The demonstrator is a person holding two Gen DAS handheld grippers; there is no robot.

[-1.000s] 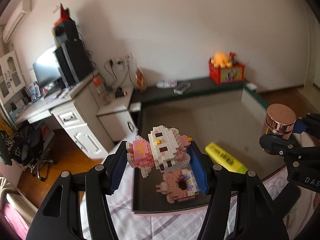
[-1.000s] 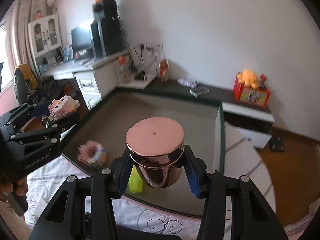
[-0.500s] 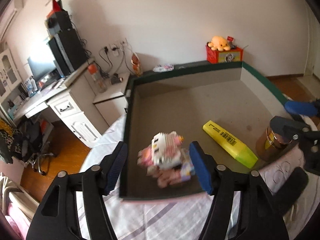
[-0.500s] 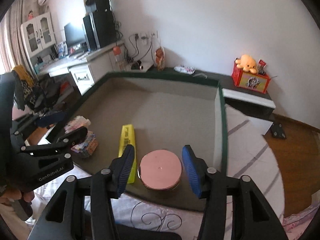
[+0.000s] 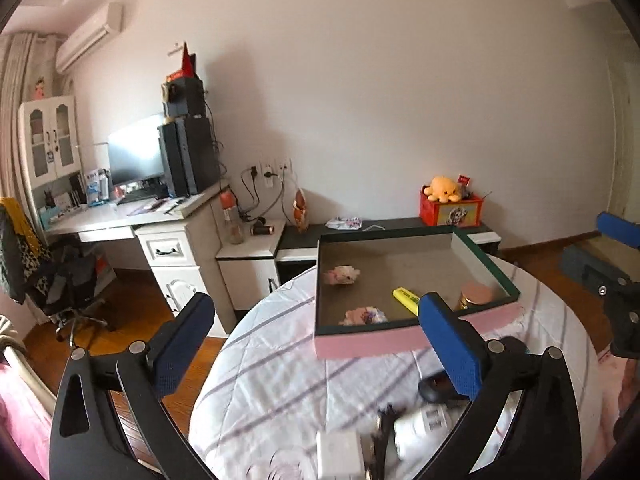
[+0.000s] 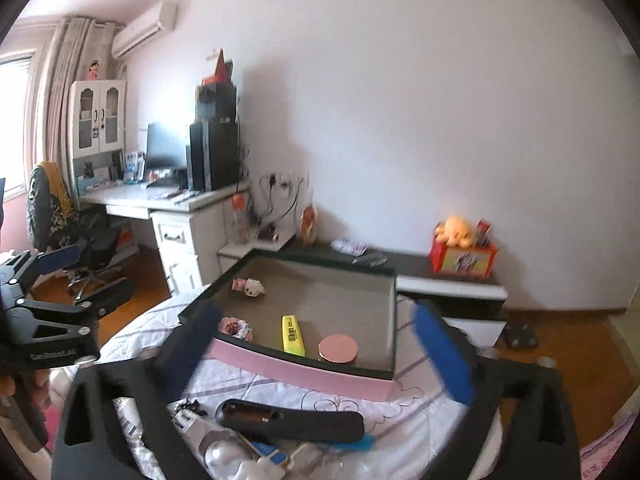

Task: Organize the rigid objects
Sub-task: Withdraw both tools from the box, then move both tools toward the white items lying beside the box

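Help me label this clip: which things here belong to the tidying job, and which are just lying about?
Job:
pink-sided tray
copper-lidded jar
yellow highlighter
two pink-and-white block figures
black remote on cloth

Lying about:
orange plush octopus
red box
black monitor

Box (image 6: 320, 372) sits at far side of bench (image 5: 280, 368), walls all round, open from above. Inside: far-right half of box floor bare; one block figure (image 6: 249, 286) near far-left corner, second block figure (image 6: 235, 327) against near wall at left, highlighter (image 6: 293, 335) and copper-lidded jar (image 6: 338, 349) close together by near wall, narrow gap between them. Near edge of bench crowded: black case (image 6: 292, 426), white adapter (image 5: 340, 454), white bottle (image 5: 420, 426), small bits, all blurred. Strip of bare cloth between that clutter and box's near wall. Left tongs (image 5: 320, 344) and right tongs (image 6: 320, 344) spread wide, nothing between pads, both short of the box
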